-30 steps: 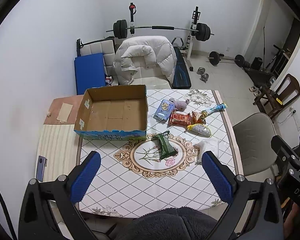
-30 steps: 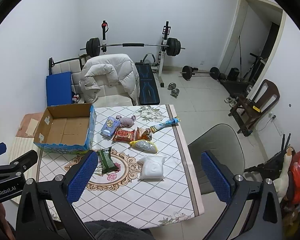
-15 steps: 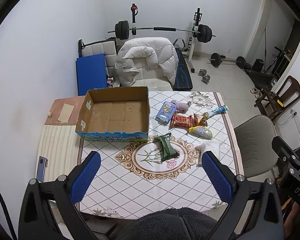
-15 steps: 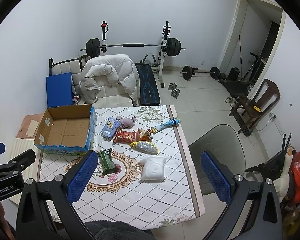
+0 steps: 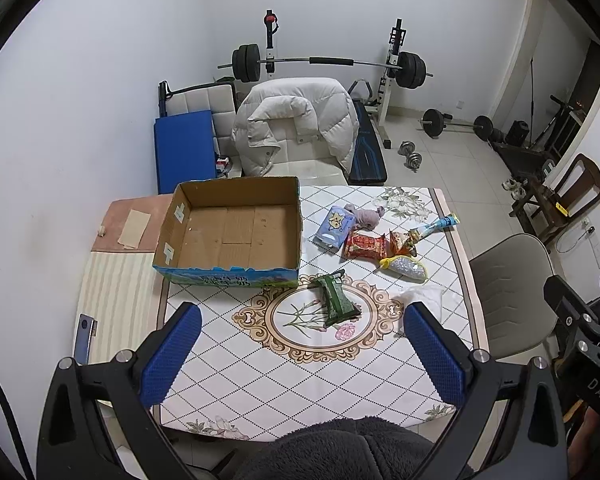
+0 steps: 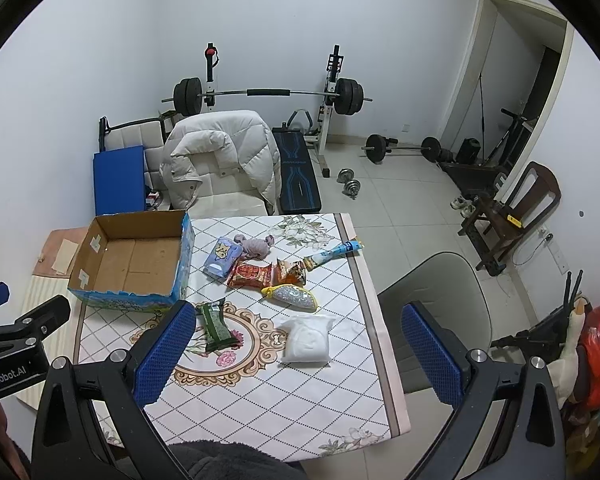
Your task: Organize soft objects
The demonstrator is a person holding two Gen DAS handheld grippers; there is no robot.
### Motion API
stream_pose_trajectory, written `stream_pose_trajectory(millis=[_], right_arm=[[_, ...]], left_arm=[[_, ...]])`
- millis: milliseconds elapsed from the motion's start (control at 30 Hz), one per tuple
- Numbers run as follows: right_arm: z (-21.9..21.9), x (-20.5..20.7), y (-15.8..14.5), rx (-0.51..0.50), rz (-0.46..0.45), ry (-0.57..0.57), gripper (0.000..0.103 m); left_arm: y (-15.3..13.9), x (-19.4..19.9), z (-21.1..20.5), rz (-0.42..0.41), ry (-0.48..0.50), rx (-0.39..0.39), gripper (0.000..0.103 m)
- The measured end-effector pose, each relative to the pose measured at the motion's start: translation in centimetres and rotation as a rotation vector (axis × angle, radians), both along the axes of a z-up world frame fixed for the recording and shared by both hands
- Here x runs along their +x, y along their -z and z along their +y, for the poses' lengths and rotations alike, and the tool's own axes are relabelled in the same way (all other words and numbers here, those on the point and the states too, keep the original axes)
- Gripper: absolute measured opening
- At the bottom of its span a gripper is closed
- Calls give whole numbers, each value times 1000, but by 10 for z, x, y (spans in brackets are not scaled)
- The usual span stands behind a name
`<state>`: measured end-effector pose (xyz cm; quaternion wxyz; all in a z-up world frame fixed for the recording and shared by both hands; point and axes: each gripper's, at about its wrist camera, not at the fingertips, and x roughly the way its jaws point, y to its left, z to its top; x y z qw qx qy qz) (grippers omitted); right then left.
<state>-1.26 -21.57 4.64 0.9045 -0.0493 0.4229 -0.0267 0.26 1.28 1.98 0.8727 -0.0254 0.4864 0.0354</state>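
Note:
An empty cardboard box (image 5: 236,232) (image 6: 136,260) stands at the table's far left. Soft items lie to its right: a green packet (image 5: 336,300) (image 6: 216,326), a white pouch (image 6: 308,340) (image 5: 424,296), a glittery pouch (image 5: 406,267) (image 6: 294,298), a red snack bag (image 5: 364,246) (image 6: 250,276), a blue tissue pack (image 5: 334,230) (image 6: 220,260), a grey plush (image 5: 366,216) (image 6: 256,246) and a blue tube (image 5: 440,226) (image 6: 334,252). My left gripper (image 5: 300,356) and right gripper (image 6: 296,356) are open and empty, high above the table's near edge.
A patterned cloth covers the table (image 5: 260,380). A grey chair (image 6: 436,304) stands at the table's right. A chair with a white jacket (image 5: 296,128) is behind the table. A barbell rack (image 6: 268,92) stands at the back wall.
Both views have shifted slightly, the table sitting a little lower and nearer in the left wrist view. Nothing on the table has moved. Both grippers stay open.

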Motion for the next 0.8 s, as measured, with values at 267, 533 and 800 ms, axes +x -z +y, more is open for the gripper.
stream_pose_trajectory(millis=[267, 533, 800], right_arm=[[0, 0, 1, 0, 1, 0, 103], [0, -1, 1, 0, 2, -1, 103], [1, -4, 7, 1, 11, 0, 103]], left_arm=[[-1, 2, 0, 6, 4, -1, 103], [3, -1, -4, 15, 5, -2, 103], [9, -3, -5, 22, 6, -2, 103]])
